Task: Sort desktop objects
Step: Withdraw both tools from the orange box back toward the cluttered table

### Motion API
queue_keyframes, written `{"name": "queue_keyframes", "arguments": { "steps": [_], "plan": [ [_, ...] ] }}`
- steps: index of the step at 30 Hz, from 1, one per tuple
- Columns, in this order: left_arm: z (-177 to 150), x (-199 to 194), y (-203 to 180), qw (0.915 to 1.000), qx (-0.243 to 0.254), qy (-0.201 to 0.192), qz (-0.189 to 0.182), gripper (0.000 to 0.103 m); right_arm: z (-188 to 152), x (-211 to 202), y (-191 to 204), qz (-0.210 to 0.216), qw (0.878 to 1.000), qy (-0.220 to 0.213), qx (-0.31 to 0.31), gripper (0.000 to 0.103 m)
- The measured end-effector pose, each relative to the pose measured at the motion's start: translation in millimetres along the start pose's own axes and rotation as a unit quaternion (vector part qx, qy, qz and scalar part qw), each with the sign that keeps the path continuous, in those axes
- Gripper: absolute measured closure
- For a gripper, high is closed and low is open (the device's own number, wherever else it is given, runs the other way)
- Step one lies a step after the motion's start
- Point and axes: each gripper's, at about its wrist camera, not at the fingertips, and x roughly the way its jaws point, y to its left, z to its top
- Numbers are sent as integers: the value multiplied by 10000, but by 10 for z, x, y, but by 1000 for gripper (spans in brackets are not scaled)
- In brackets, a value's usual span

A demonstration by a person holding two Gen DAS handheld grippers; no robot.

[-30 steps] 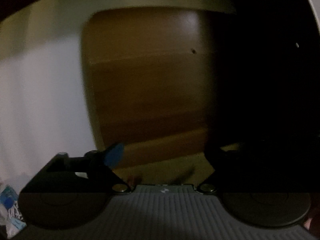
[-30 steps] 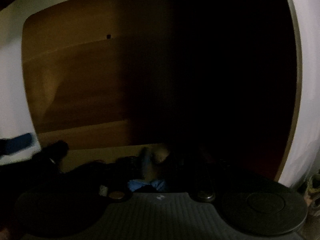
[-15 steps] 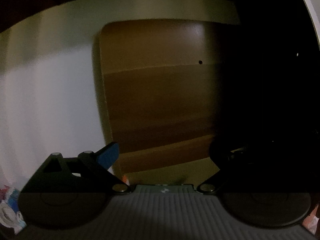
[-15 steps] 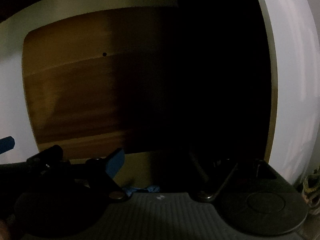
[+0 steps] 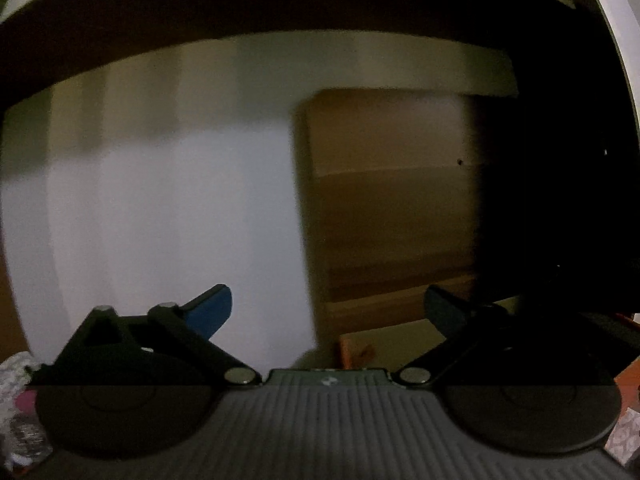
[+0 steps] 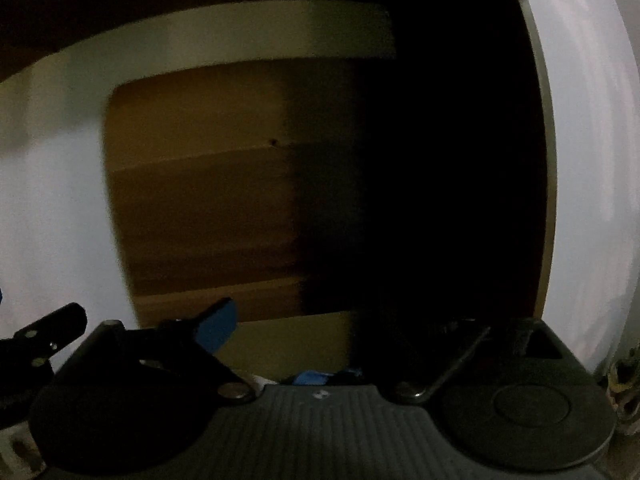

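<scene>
It is dim in here. The left gripper (image 5: 328, 312) is held up with its blue-padded fingers (image 5: 212, 312) spread wide and nothing between them, facing a white wall (image 5: 160, 220) on the left and a brown wooden panel (image 5: 384, 208) to the right. Beside it, the right gripper (image 6: 340, 328) also looks spread and bare, though its far finger is lost in shadow. Something blue (image 6: 312, 378) lies low under it; I cannot tell what.

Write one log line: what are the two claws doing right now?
left claw: open, holding nothing | right claw: open, holding nothing | both face wooden panel | scene dim
</scene>
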Motion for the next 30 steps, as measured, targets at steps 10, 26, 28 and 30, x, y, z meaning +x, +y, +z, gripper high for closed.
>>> {"name": "queue_keyframes", "arguments": {
  "steps": [10, 26, 28, 30],
  "plan": [
    [33, -466, 532, 9991, -267, -162, 280, 0, 115, -424, 548, 134, 9994, -102, -307, 0],
    [-314, -1045, 1441, 9941, -516, -70, 948, 0, -162, -860, 1383, 829, 9954, 52, -472, 0],
    [-406, -1118, 1595, 9923, -551, 0, 1105, 0, -288, -882, 1481, 978, 9941, 175, -443, 0],
    [-499, -1173, 1742, 9901, -542, 51, 1292, 0, -425, -908, 1550, 1149, 9923, 288, -365, 0]
  ]
}}
